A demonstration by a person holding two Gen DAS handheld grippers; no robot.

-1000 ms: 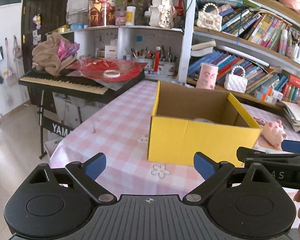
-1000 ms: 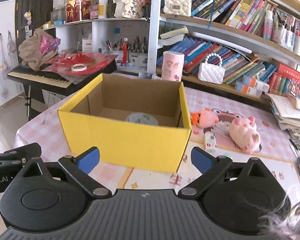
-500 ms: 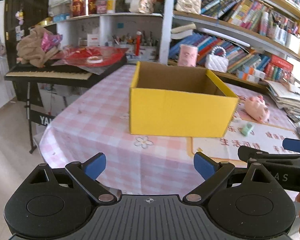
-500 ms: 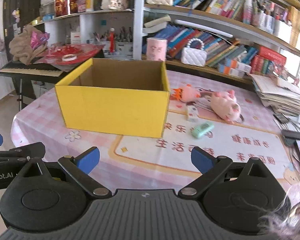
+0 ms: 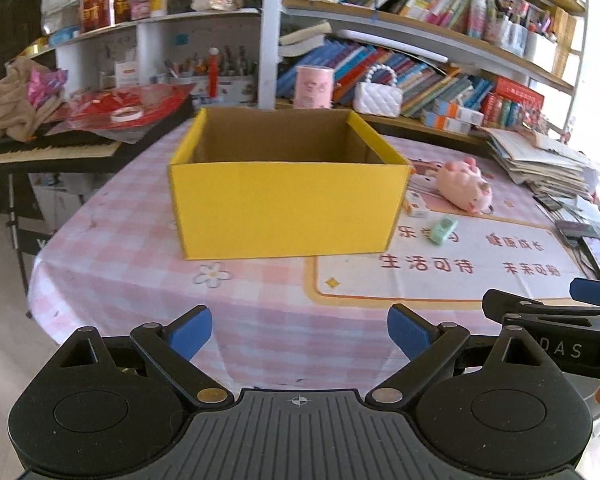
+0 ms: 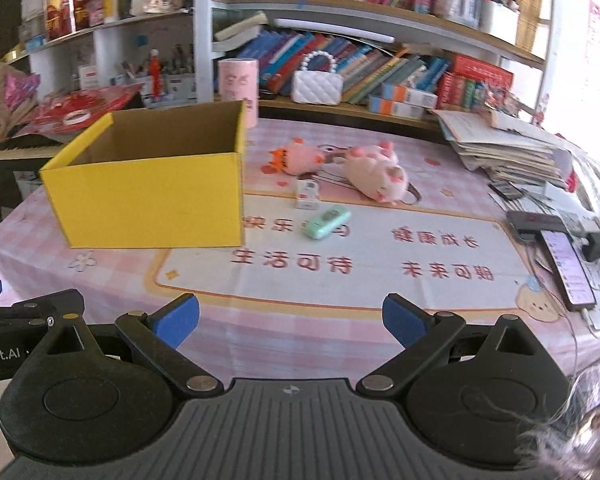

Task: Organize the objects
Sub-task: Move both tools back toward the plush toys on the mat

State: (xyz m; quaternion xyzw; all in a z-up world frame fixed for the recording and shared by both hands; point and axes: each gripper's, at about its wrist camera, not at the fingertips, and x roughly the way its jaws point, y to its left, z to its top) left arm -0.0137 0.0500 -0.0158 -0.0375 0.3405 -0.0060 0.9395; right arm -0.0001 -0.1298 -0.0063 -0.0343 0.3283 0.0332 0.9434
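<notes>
Left tongs (image 5: 300, 330) and right tongs (image 6: 291, 317) both spread and empty, yellow box (image 6: 148, 196) well ahead on the surface (image 6: 372, 288), mint green object (image 6: 326, 222) just right of it, red Chinese characters on the mat (image 6: 380, 264)

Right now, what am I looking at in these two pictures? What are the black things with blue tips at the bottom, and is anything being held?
No robot here: a person holds a hand-operated gripper in each hand, each with a wide-angle camera looking forward along its two fingers. One picture comes from the left gripper, the other from the right gripper. The blue tips are finger pads. Both stand wide open and hold nothing.

Ahead is a table with a pink checked cloth. On it stand an open yellow box and, to its right, loose things to tidy: a pale pink pig plush, a smaller pink plush, a small white box and a mint-green gadget. A phone lies at the right edge.
</notes>
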